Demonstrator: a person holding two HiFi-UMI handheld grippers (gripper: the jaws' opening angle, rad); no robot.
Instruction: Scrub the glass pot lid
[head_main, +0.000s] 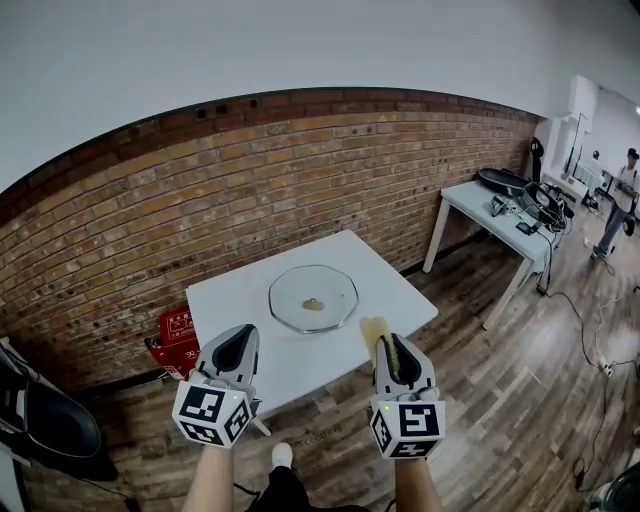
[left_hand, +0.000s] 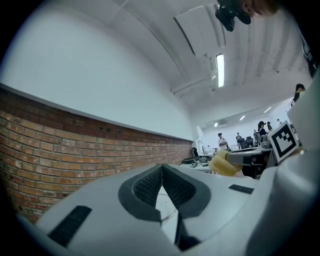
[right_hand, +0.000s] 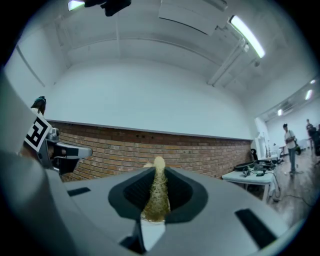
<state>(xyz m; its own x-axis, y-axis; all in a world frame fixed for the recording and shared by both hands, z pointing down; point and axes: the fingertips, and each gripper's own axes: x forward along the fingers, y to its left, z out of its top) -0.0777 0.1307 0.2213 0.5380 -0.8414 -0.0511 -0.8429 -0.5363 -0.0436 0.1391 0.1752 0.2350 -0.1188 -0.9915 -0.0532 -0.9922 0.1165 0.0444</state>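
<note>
The glass pot lid (head_main: 313, 298) lies flat near the middle of the small white table (head_main: 238, 295), with a brownish knob or smear at its centre. My left gripper (head_main: 241, 343) hovers over the table's near edge, left of the lid, its jaws shut with nothing between them. To the right, my right gripper (head_main: 384, 345) is shut on a yellow scrub sponge (head_main: 377, 331), which sticks out past the fingertips near the table's front right corner. In the right gripper view the sponge (right_hand: 157, 194) is pinched between the dark pads. The left gripper (left_hand: 161, 187) shows its pads pressed together.
A brick wall (head_main: 150, 210) runs behind the table. A red box (head_main: 178, 337) sits on the floor at the table's left. A second white table (head_main: 497, 222) with gear stands at the right, with a person (head_main: 622, 195) beyond. Wooden floor surrounds the table.
</note>
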